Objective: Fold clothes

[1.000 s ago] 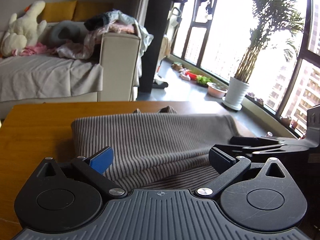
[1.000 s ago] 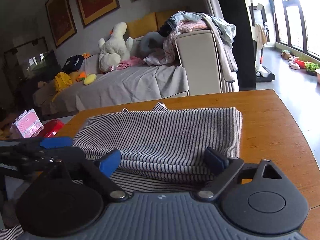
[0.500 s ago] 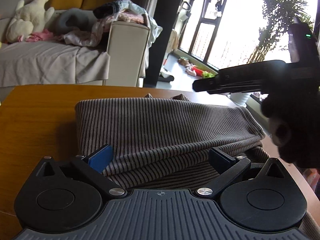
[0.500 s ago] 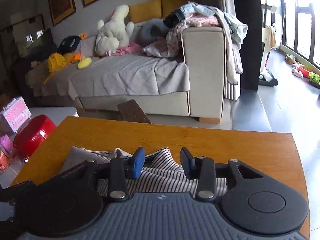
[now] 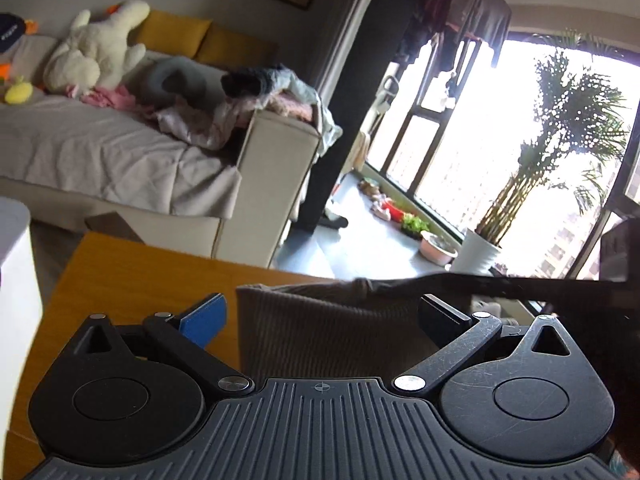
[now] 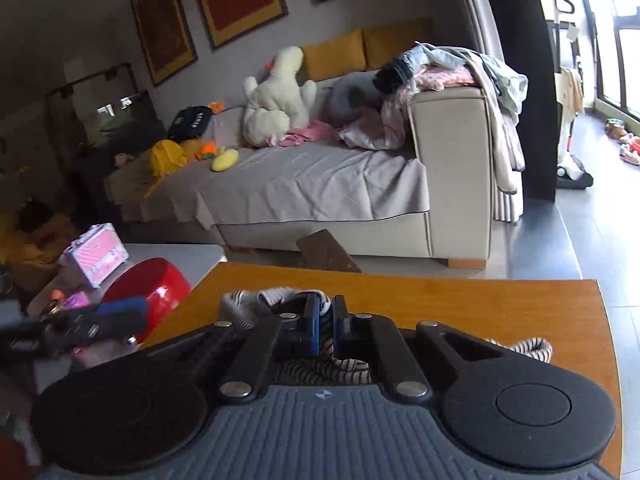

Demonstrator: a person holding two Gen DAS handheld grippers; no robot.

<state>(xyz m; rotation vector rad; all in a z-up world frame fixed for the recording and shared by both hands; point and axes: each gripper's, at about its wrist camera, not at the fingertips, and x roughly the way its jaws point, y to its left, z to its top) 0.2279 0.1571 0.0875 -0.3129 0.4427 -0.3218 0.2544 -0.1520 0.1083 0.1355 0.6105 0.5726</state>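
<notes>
Right wrist view shows the right gripper [image 6: 326, 330] pinching a soft, light brown-and-white striped knit garment [image 6: 352, 368] on the orange wooden bench [image 6: 460, 304], best held by its edges, while the left gripper [image 5: 320, 318] gapes open.

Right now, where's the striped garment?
On the wooden table: in the right wrist view the striped garment is pinched in the right gripper; in the left wrist view it sits between the open left gripper fingers.

Right gripper [image 6: 326, 330] now closed on striped garment [image 6: 320, 368], earlier wide apart; garment edge lifted above table [image 6: 460, 312].
</notes>
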